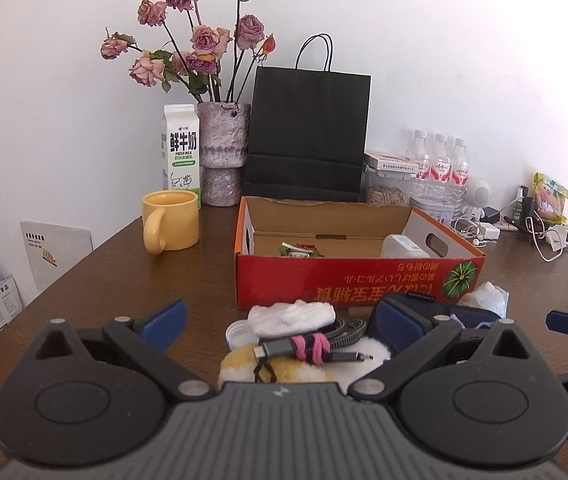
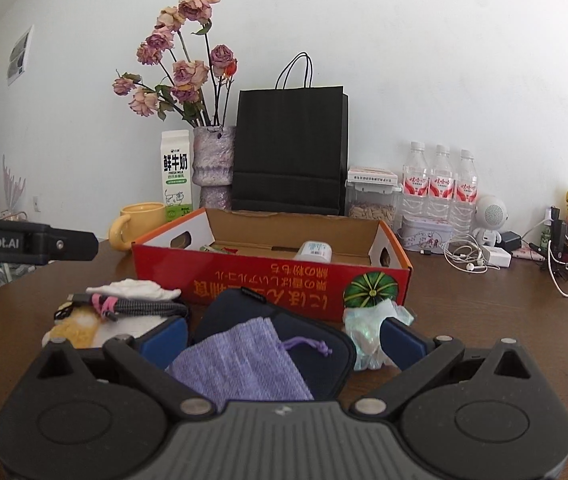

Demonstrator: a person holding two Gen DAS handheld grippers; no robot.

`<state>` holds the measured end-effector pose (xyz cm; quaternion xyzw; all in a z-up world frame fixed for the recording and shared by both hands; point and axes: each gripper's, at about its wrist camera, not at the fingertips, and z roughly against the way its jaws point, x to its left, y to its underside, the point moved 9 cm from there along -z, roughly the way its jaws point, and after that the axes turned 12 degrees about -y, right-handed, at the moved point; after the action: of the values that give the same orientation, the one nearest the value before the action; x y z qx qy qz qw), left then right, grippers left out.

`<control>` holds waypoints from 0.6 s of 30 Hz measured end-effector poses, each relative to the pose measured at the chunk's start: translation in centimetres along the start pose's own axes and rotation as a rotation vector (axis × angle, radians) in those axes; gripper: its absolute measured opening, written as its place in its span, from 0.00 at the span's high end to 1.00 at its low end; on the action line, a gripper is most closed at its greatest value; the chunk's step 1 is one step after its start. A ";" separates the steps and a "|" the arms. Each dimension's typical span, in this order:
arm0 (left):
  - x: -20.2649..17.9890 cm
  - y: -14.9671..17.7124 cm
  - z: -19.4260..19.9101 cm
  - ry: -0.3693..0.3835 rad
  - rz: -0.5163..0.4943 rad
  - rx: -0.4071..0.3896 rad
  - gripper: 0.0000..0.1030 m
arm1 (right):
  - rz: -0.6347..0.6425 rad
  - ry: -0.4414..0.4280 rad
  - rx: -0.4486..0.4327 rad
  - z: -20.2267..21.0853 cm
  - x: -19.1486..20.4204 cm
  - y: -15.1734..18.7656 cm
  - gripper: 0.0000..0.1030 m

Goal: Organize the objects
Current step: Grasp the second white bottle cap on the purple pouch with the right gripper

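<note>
A red cardboard box point(image 1: 356, 280) point(image 2: 268, 284) stands open on the brown table; inside are a white bottle point(image 1: 402, 246) point(image 2: 314, 251) and a small green-red packet point(image 1: 298, 250). In front of it lies a pile: a coiled cable with a pink tie point(image 1: 312, 346) point(image 2: 124, 306), a white cloth point(image 1: 292, 316) point(image 2: 132, 288), a yellow-white plush point(image 1: 272, 368) point(image 2: 80, 326), a dark blue pouch point(image 1: 436, 312) point(image 2: 312, 356), a purple drawstring bag point(image 2: 240, 364) and crumpled plastic point(image 2: 368, 332). My left gripper point(image 1: 280, 320) is open over the cable. My right gripper point(image 2: 284, 334) is open over the purple bag.
A yellow mug point(image 1: 170, 220), milk carton point(image 1: 180, 148), vase of dried roses point(image 1: 222, 152) and black paper bag point(image 1: 308, 132) stand behind the box. Water bottles point(image 2: 440, 184), a seed jar point(image 2: 370, 196), a white speaker point(image 2: 490, 216), chargers and cables point(image 2: 468, 258) lie at the right.
</note>
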<state>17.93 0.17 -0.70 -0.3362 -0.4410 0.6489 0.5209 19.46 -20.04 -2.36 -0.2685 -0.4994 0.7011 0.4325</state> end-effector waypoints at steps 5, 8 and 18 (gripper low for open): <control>0.7 1.8 1.5 -0.002 -0.011 0.020 0.00 | 0.016 -0.025 0.058 0.9 0.9 2.2 0.10; 0.9 2.5 2.1 -0.003 -0.018 0.029 0.00 | 0.030 -0.049 0.105 0.7 1.8 3.3 0.24; 0.6 4.1 3.0 0.015 -0.038 0.056 0.00 | 0.031 -0.102 0.233 -1.5 2.9 5.4 0.60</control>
<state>13.53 -0.15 -3.34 -0.3178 -0.4250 0.6485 0.5458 17.44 -17.45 -7.75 -0.1883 -0.4318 0.7735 0.4240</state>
